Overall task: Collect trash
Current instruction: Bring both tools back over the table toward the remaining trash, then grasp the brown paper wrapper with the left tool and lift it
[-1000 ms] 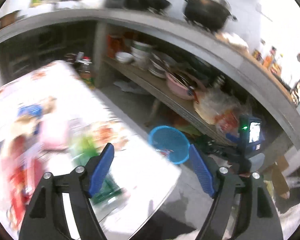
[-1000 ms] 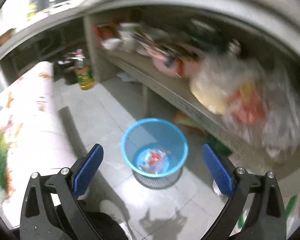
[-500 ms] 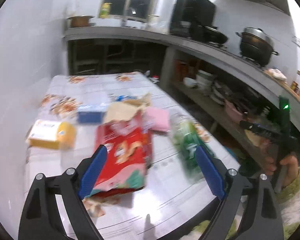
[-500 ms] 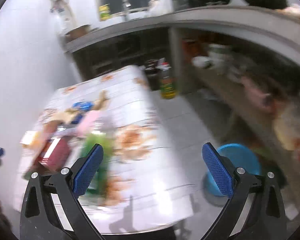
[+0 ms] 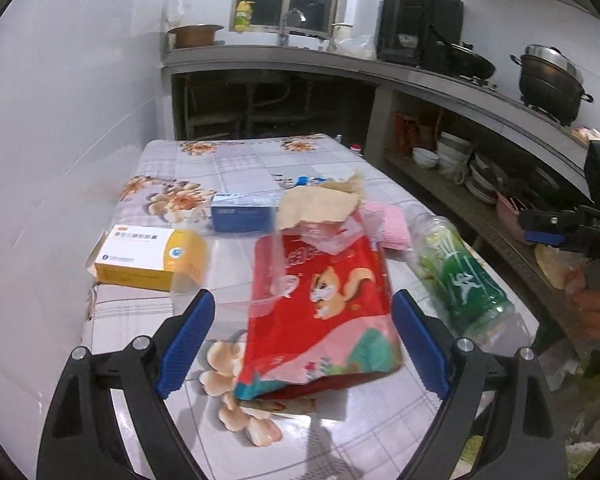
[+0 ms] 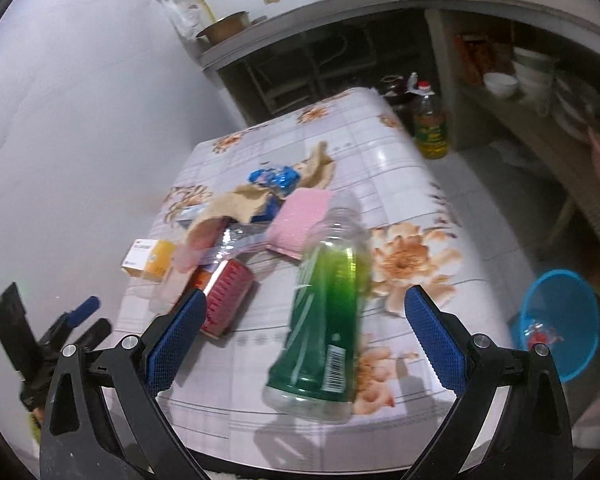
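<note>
Trash lies on a table with a flowered cloth (image 5: 236, 160). A red snack bag (image 5: 324, 304) lies between the fingers of my open left gripper (image 5: 304, 344). A green-labelled plastic bottle (image 6: 328, 312) lies on its side between the fingers of my open right gripper (image 6: 304, 340); it also shows in the left wrist view (image 5: 456, 268). A yellow and white box (image 5: 148, 256), a blue box (image 5: 242, 212), torn brown paper (image 5: 320, 206), a pink pack (image 6: 300, 220) and a blue wrapper (image 6: 276, 176) lie further back. A blue bin (image 6: 556, 320) stands on the floor to the right.
A white wall (image 5: 60, 140) runs along the table's left side. A concrete counter (image 5: 440, 76) with pots and a lower shelf of dishes (image 5: 452, 156) runs along the right. An oil bottle (image 6: 430, 124) stands on the floor beyond the table.
Both grippers have swung from the blue bin and floor back to the table. The left now faces the red bag, the right faces the green bottle. Both stayed open.
</note>
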Demonstrator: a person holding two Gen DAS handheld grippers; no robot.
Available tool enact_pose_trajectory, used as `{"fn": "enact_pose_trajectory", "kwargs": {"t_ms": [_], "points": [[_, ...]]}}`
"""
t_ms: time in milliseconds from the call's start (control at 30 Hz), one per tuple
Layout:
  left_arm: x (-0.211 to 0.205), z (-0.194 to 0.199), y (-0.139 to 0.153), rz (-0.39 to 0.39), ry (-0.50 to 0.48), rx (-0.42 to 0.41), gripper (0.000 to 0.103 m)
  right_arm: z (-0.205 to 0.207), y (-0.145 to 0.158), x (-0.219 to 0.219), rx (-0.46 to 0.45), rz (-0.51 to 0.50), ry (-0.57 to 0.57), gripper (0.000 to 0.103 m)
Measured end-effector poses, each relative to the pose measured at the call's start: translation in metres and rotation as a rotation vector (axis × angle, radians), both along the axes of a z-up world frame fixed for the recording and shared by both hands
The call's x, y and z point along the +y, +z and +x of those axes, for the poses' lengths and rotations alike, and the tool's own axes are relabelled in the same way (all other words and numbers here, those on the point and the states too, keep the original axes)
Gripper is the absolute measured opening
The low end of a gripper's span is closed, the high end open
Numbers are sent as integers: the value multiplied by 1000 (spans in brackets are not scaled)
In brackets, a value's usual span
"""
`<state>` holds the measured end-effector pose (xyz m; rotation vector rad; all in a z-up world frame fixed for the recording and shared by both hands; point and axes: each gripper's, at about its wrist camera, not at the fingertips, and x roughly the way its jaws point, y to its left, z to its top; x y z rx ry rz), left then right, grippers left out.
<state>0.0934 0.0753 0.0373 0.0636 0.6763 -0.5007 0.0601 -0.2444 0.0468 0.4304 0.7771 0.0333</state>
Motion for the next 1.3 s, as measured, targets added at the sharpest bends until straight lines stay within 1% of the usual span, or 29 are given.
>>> {"fn": "enact_pose_trajectory", "kwargs": {"t_ms": [100,167,233,267,333,367,433,500,600,733,833,967,1033,1100,1133,1167,1267,1300], "points": [[12,12,-3,-17,48,16,87,4,3,5,2,21,23,95],[21,25,-3,-18,109,22,87,7,4,8,4,32,32,95],[34,43,-3,-11,193,50,87,9,5,12,3,34,41,95],[41,50,-3,-27,225,68,87,10,5,14,3,33,44,95],[56,65,-3,-101,268,107,87,10,5,17,5,35,50,95],[60,70,-3,-124,278,121,87,11,4,18,6,37,52,95],[63,77,-3,-143,294,132,87,11,3,20,12,41,54,95],[56,78,-2,-134,264,126,87,12,2,21,15,44,54,95],[36,78,-3,-116,176,132,87,13,1,20,19,62,56,95],[16,77,-5,-112,110,142,87,23,0,17,20,139,81,94],[5,77,-5,-120,79,156,82,33,6,17,12,171,108,92],[-6,79,4,-153,20,155,74,51,10,18,15,252,133,84],[-18,83,15,-168,-35,140,73,56,10,19,15,285,137,82],[-31,89,20,-166,-87,146,73,56,10,21,9,295,134,82],[-43,98,23,-161,-119,166,73,55,10,21,7,299,133,82],[-50,104,23,-157,-131,182,73,53,9,21,6,304,132,82],[-79,134,18,-127,-153,276,73,48,8,17,6,312,120,82],[-85,140,16,-118,-157,295,73,45,7,14,5,315,113,82]]}}
